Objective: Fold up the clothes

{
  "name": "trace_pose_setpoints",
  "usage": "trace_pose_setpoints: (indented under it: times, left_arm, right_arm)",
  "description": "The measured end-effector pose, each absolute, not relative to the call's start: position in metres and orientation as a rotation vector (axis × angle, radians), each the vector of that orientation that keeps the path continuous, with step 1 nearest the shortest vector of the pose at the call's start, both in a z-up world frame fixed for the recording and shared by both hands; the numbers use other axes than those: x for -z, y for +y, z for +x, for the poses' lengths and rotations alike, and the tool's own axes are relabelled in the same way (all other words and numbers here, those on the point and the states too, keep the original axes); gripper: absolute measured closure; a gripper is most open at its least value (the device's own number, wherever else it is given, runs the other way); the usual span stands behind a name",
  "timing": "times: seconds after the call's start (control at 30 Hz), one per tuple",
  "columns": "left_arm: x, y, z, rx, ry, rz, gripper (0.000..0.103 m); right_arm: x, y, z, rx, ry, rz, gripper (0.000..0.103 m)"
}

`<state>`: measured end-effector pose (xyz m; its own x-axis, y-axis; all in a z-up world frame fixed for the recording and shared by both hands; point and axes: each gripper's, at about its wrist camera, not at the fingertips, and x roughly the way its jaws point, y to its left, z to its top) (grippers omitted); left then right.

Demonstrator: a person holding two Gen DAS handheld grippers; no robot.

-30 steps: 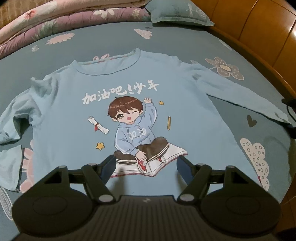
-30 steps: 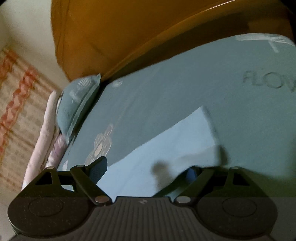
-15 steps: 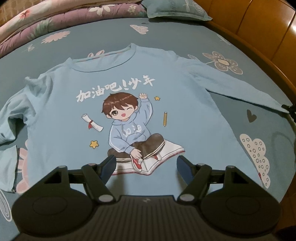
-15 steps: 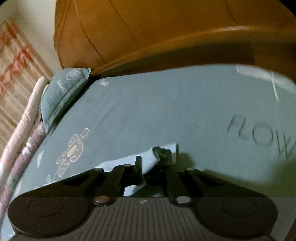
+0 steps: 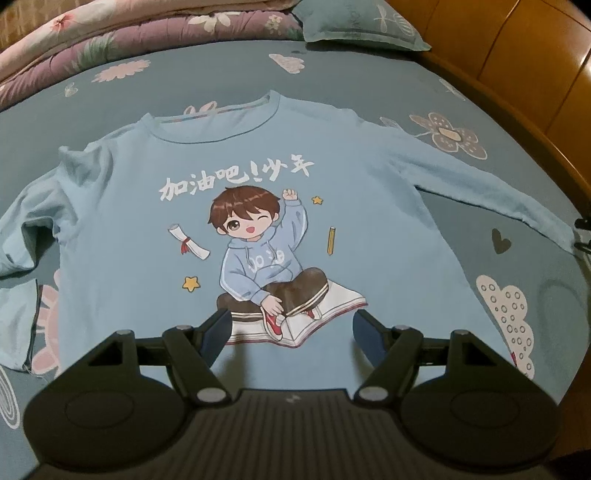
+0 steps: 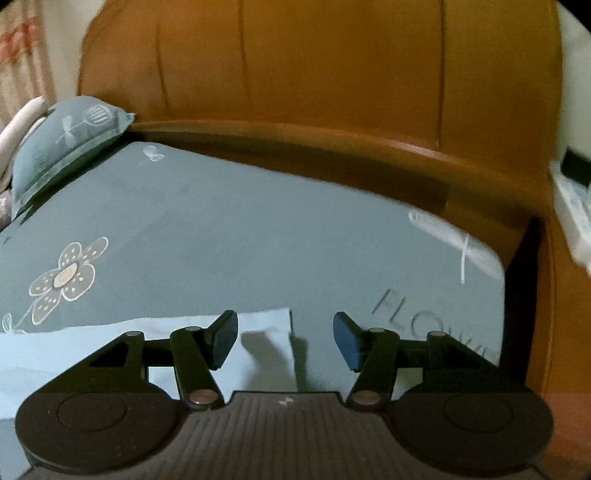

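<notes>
A light blue long-sleeved shirt [image 5: 258, 184] with a cartoon boy print lies face up on the bed. Its right sleeve [image 5: 480, 192] stretches out straight to the right; its left sleeve [image 5: 22, 240] is bent and crumpled. My left gripper [image 5: 290, 332] is open and empty, hovering over the shirt's lower hem. My right gripper [image 6: 284, 339] is open and empty above the end of the right sleeve [image 6: 266, 332], which lies flat on the sheet. Part of the right gripper [image 5: 583, 236] shows at the far right edge of the left wrist view.
The bed has a blue-grey flower-print sheet [image 6: 258, 229]. A wooden headboard [image 6: 314, 74] and bed frame [image 5: 517, 110] run along the right. A pillow [image 5: 358, 26] and folded quilts [image 5: 110, 40] lie at the far side.
My right gripper was shut on the sleeve's cuff half a second ago; it has opened and let the cuff drop flat. The left gripper drifted slightly; the shirt's right sleeve now lies straighter.
</notes>
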<state>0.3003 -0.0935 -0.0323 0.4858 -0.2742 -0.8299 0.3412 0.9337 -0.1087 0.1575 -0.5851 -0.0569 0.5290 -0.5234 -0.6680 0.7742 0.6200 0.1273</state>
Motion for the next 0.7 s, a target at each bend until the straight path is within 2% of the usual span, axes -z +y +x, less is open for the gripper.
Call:
trace_pose_setpoints:
  times: [0.13, 0.2, 0.23, 0.5, 0.7]
  left_arm:
    - [0.035, -0.098, 0.302, 0.382, 1.001, 0.077, 0.03]
    - [0.036, -0.1, 0.302, 0.39, 1.004, 0.08, 0.03]
    - [0.036, -0.102, 0.301, 0.395, 1.005, 0.085, 0.03]
    - [0.036, -0.103, 0.298, 0.382, 1.016, 0.091, 0.03]
    - [0.033, -0.112, 0.302, 0.393, 1.009, 0.113, 0.03]
  right_arm:
    - [0.061, -0.602, 0.167, 0.747, 0.638, 0.443, 0.04]
    - [0.069, -0.614, 0.175, 0.704, 0.658, 0.465, 0.047]
    - [0.072, -0.619, 0.179, 0.683, 0.668, 0.474, 0.055]
    - [0.07, -0.608, 0.187, 0.615, 0.72, 0.368, 0.06]
    - [0.04, -0.547, 0.202, 0.343, 0.631, 0.33, 0.06]
